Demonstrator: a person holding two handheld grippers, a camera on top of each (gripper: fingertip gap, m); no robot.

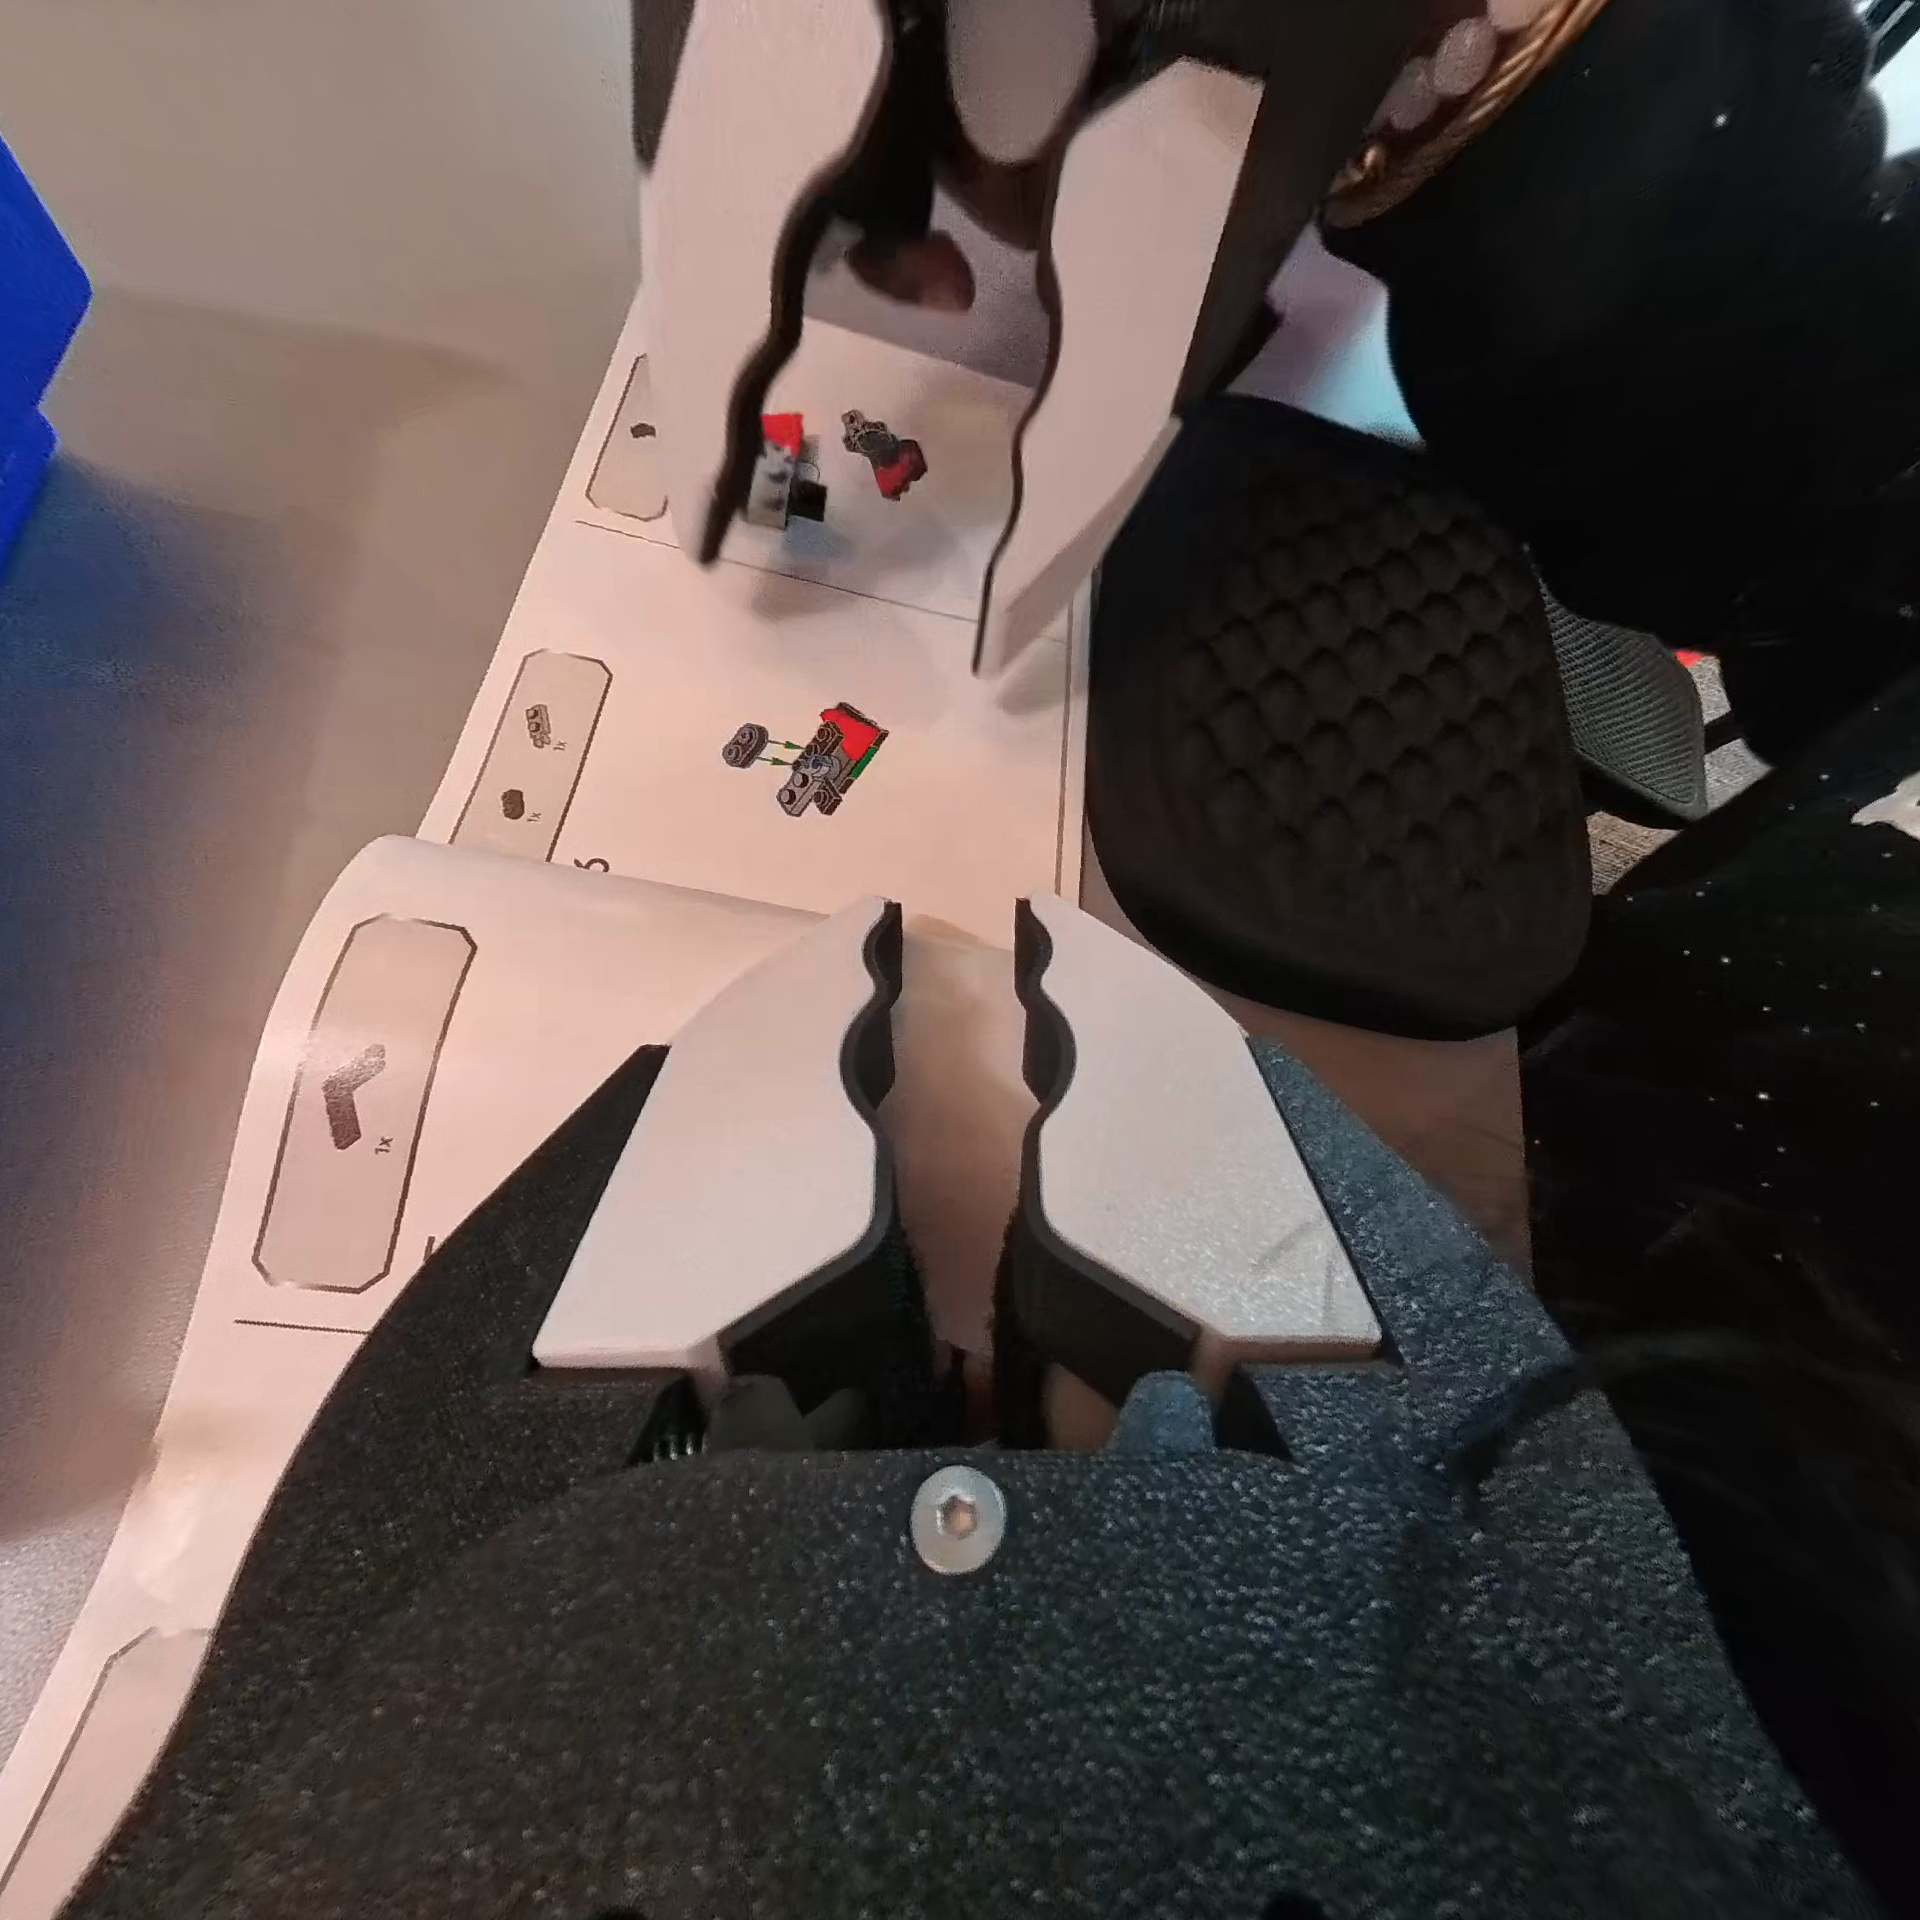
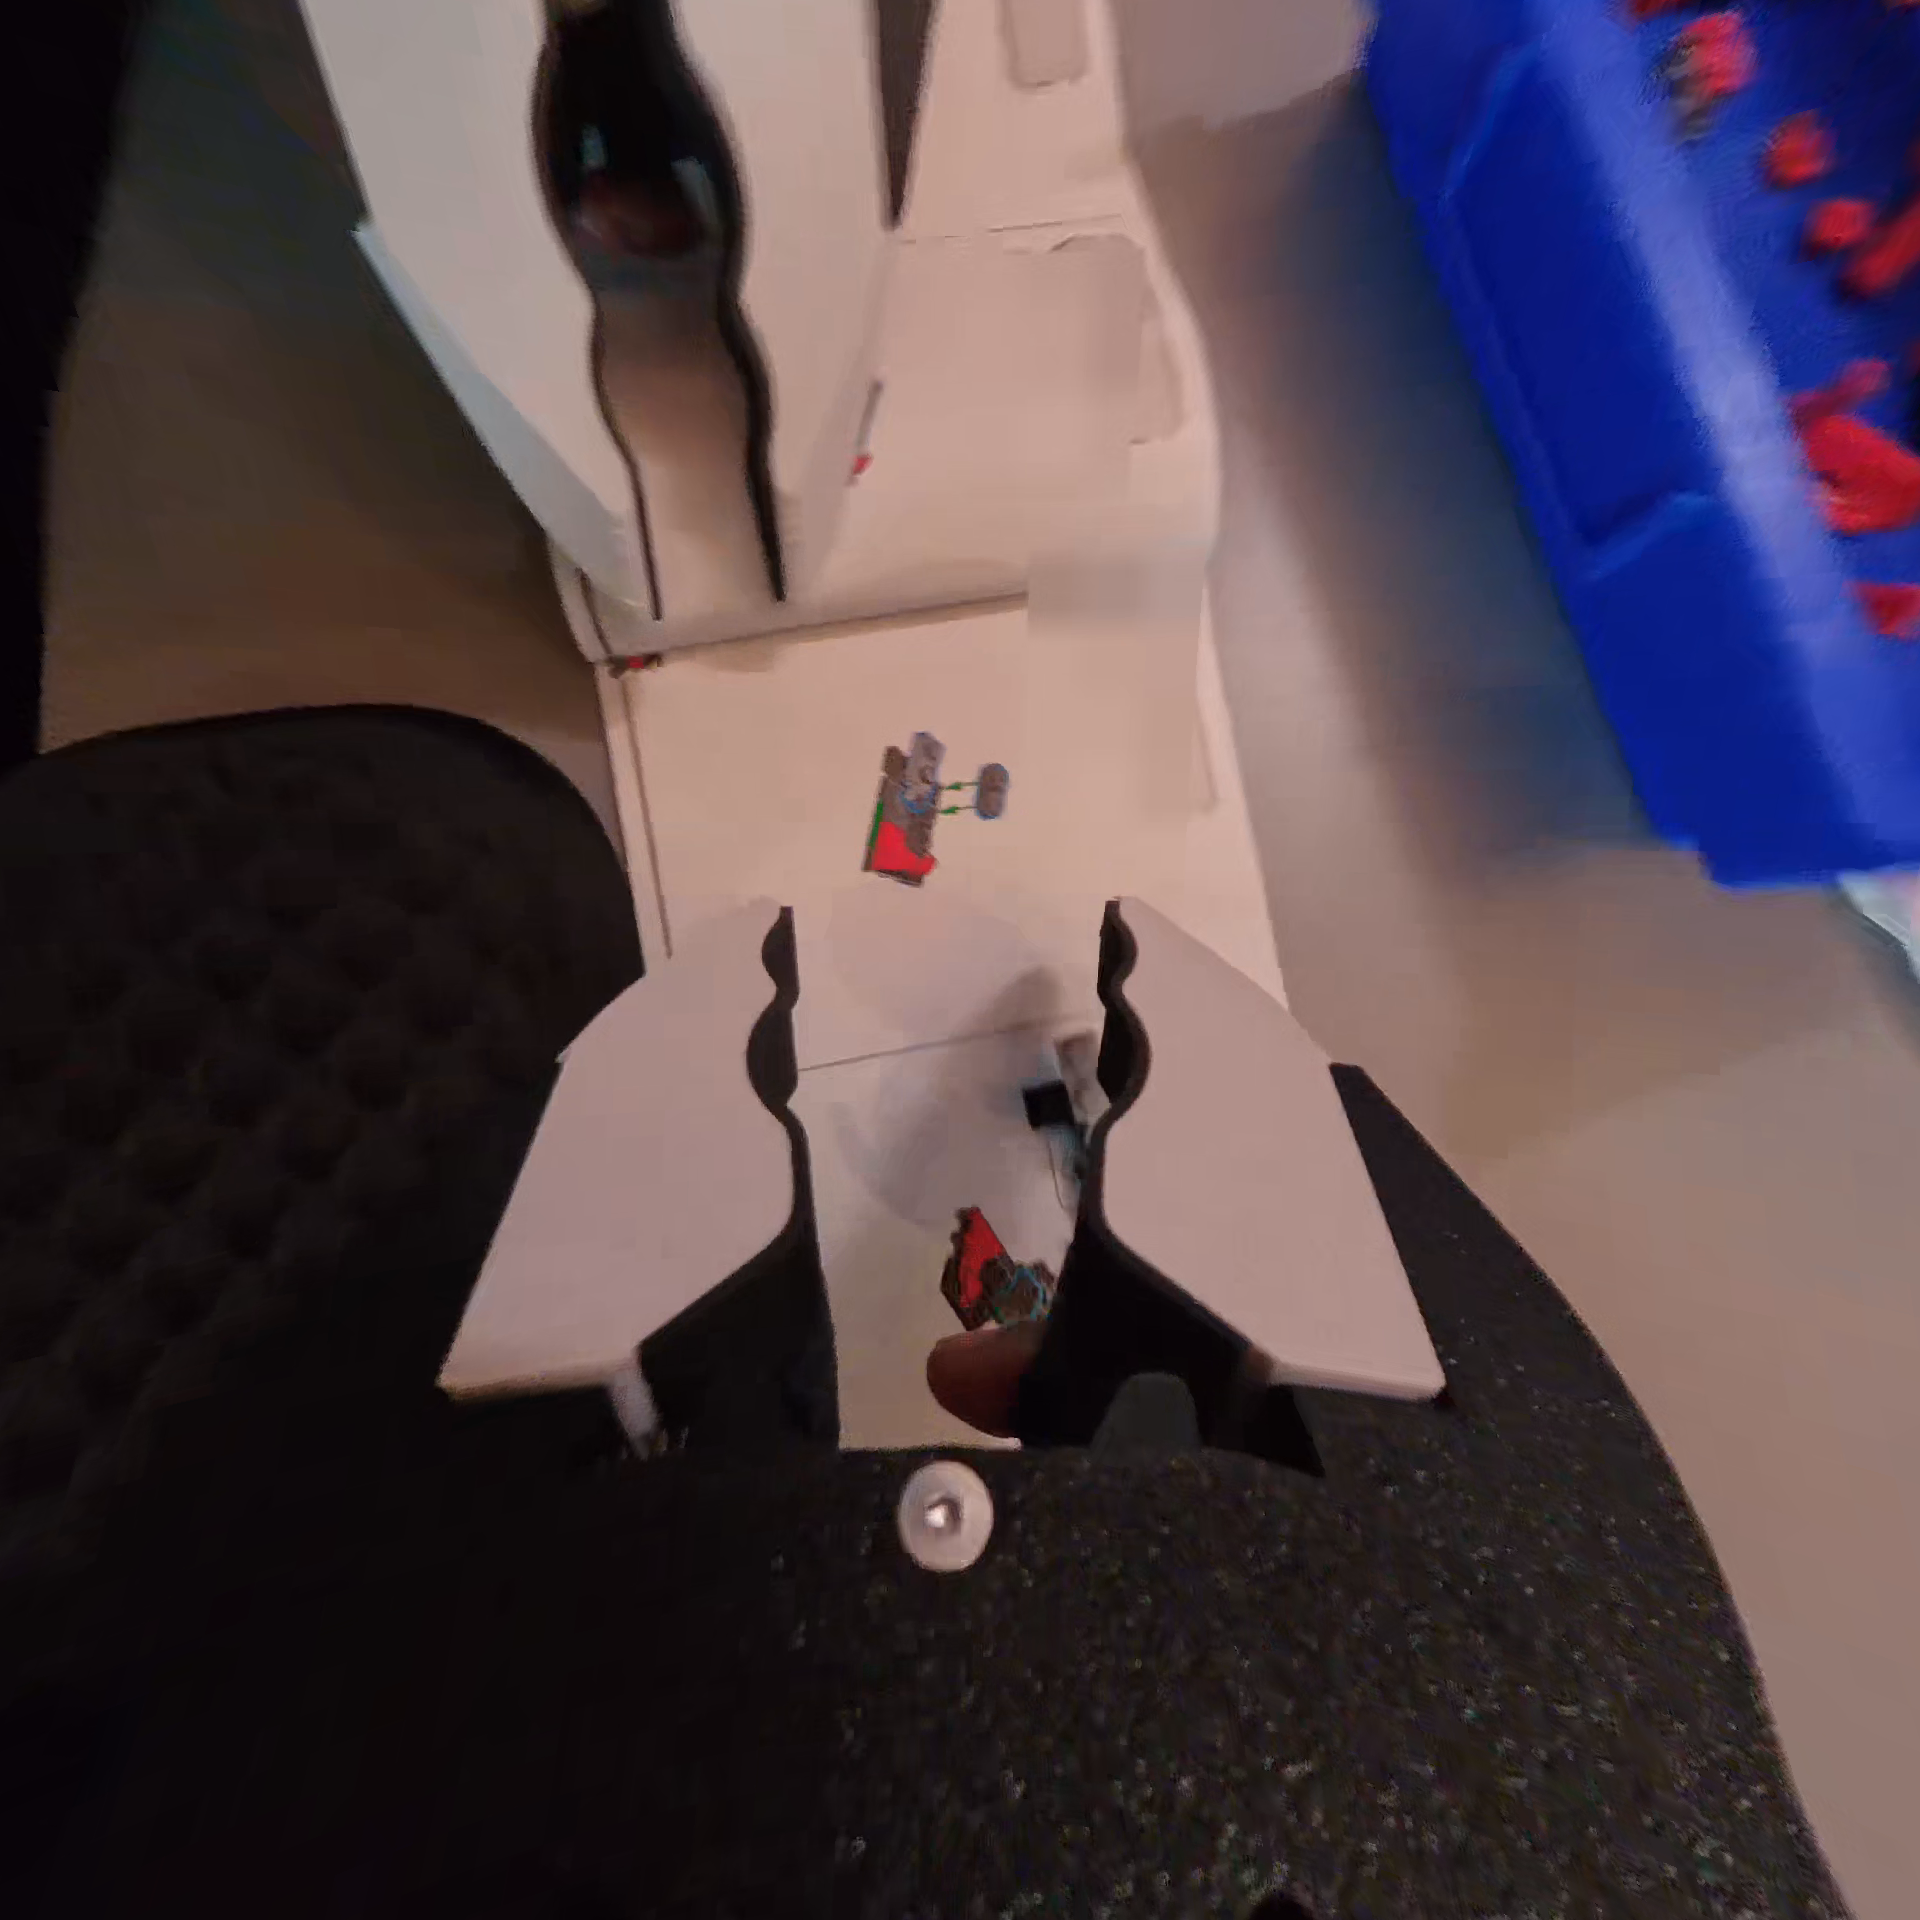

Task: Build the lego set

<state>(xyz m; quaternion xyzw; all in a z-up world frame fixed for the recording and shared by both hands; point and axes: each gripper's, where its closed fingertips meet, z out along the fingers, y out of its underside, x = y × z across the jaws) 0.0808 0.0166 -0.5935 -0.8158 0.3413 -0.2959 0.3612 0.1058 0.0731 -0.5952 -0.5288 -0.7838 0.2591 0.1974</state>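
Progress looks early: only a small red, grey and black lego assembly [image 1: 781, 480] lies on the instruction booklet [image 1: 665, 644]. Right gripper [image 1: 847, 603] is wide around it; left gripper [image 1: 958, 914] narrow, empty. Blue bin [image 2: 1621, 436] holds many pieces.

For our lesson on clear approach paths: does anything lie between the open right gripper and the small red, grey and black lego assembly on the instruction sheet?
Nothing visible does. The small red, grey and black lego assembly rests on the white instruction sheet, between the right gripper's open fingers, beside one finger.
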